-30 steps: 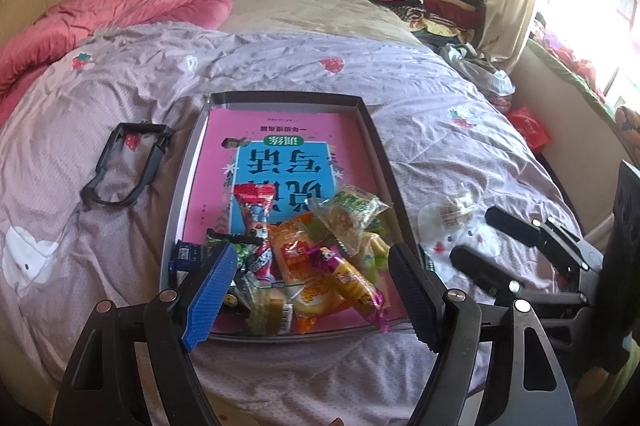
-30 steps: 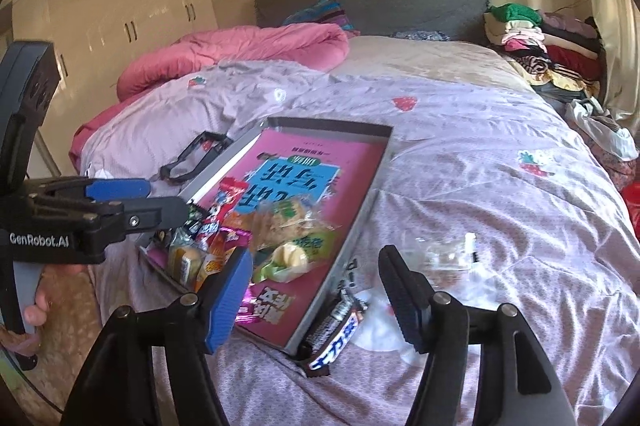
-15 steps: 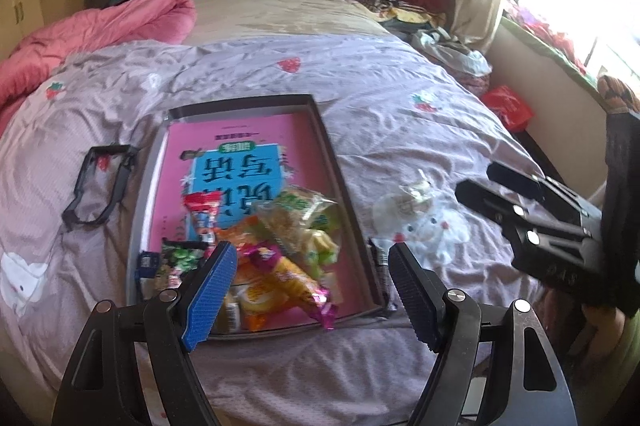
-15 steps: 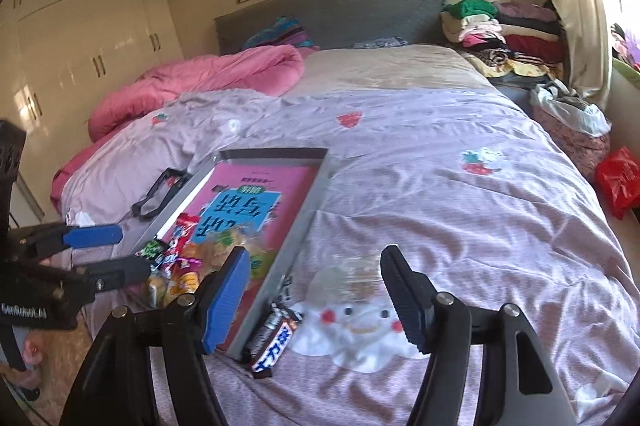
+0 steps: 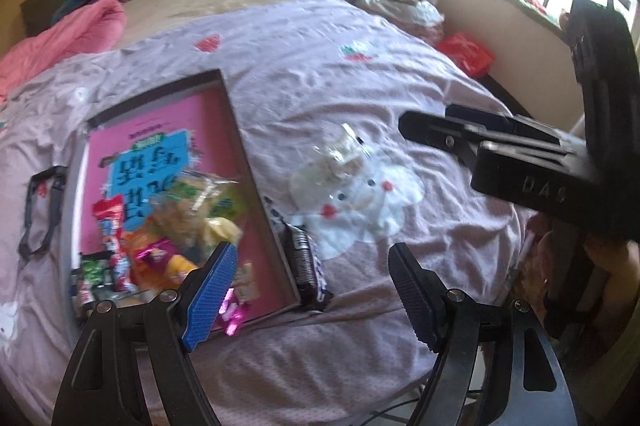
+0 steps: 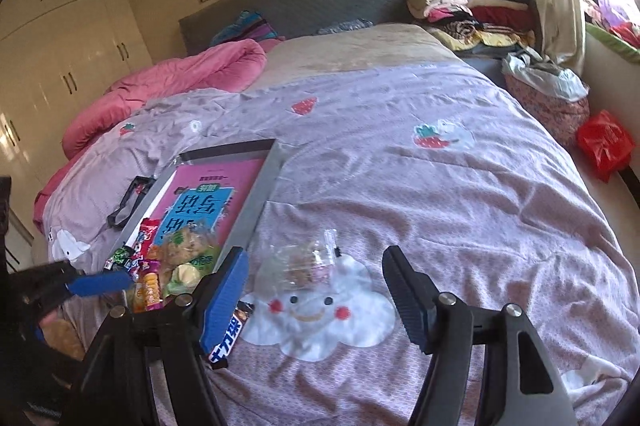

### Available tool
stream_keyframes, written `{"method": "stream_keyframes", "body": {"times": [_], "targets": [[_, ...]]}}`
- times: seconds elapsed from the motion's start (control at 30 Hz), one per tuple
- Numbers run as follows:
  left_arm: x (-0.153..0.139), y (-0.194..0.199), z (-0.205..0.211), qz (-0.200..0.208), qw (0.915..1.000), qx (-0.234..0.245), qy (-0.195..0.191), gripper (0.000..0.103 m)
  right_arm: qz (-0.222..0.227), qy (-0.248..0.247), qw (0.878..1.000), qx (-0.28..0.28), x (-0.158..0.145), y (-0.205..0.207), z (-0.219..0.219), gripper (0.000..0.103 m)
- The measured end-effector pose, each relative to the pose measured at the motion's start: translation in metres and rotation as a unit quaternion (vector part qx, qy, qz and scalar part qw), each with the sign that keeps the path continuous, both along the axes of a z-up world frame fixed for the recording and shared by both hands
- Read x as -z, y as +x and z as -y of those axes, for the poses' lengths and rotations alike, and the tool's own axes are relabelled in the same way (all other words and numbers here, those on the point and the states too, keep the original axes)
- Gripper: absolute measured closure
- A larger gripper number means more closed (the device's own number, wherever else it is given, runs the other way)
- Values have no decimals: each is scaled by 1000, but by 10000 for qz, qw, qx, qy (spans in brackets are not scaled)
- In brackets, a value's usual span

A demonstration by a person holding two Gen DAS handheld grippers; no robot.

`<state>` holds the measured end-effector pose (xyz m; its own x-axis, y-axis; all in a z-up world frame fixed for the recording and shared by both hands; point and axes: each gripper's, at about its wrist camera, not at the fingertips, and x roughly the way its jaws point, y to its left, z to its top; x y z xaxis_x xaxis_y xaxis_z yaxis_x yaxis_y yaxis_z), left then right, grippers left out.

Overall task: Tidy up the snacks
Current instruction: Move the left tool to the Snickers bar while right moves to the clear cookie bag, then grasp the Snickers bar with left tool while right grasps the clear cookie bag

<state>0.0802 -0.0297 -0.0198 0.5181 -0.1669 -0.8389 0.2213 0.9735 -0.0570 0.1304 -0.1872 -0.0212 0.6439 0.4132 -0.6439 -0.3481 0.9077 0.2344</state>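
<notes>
A grey tray (image 5: 236, 130) lies on the bed with a pink book in it. Several bright snack packets (image 5: 168, 226) are piled at the tray's near end. A dark chocolate bar (image 5: 304, 266) lies on the bedspread just outside the tray's right rim. Further right, a clear bag of snacks (image 5: 340, 158) rests on a white cloud print. My left gripper (image 5: 312, 258) is open and empty, hovering over the chocolate bar and the tray's corner. My right gripper (image 6: 316, 258) is open and empty above the clear bag (image 6: 304, 262), with the chocolate bar (image 6: 230, 338) partly behind its left finger.
A black plastic loop (image 5: 40, 210) lies left of the tray. A pink quilt (image 6: 168, 82) is bunched at the far left of the bed. Folded clothes (image 6: 460, 2) are stacked at the far right. A red bag (image 6: 604, 142) sits on the floor beside the bed.
Both grippers have swung to the right, away from the tray's middle. The left one now frames the chocolate bar; the right one now frames the clear bag. Nothing was picked up.
</notes>
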Motion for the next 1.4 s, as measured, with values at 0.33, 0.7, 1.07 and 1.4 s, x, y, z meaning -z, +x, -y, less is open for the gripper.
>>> {"method": "stream_keyframes", "body": {"times": [0.33,0.7,1.07,1.4], "targets": [[29,30,21,-468,9984,211,217,44,-240,142,9995,113,10,9,14,34],[50,49,37,-842,9932,128,797,44,-765,180,9965,-302,34,26,2,34],[60,55,42,-805,9937,-3,776,44,-920,-371,9908,-925,68,55,-38,34],[61,57,37,-913,9954,-13,274,44,-975,-213,9887,-1120,75,61,-40,51]]}}
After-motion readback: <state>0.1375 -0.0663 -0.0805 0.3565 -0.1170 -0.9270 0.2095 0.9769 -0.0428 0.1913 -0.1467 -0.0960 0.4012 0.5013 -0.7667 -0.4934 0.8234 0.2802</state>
